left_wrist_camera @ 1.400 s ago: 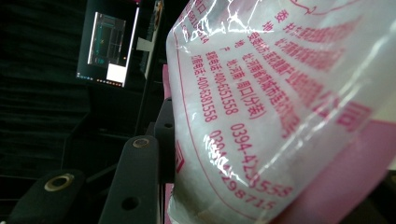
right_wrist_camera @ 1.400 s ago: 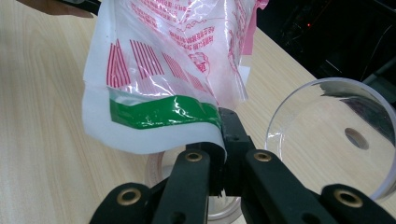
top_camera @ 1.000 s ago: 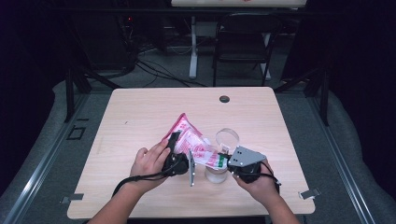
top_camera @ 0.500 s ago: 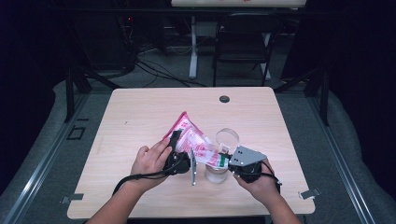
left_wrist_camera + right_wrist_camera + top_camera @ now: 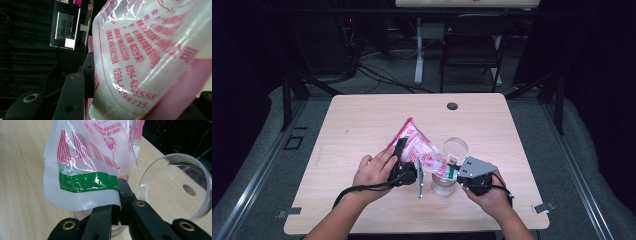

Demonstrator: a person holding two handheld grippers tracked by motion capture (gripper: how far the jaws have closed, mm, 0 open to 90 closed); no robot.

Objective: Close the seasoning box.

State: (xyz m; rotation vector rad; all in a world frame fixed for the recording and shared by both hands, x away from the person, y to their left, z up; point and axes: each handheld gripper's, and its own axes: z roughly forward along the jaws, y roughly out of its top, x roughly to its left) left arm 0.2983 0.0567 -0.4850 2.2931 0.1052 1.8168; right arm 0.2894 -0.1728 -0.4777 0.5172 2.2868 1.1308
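Dark floor and cables ring a pale wooden tabletop (image 5: 362,120). At left, the left gripper (image 5: 404,167) has its jaws partly closed around the body of a pink-printed plastic bag (image 5: 417,145). Just right, the right gripper (image 5: 459,176) pinches the bag's green-striped edge with jaws tight, above a clear cup (image 5: 454,149).

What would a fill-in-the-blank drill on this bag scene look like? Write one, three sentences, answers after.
1. The right hand-held gripper is shut on the bag's sealed end, just below a ____ band.
2. The left hand-held gripper grips the same ____.
3. Near the bag stands a clear ____ on the wooden table.

Missing words: green; bag; cup
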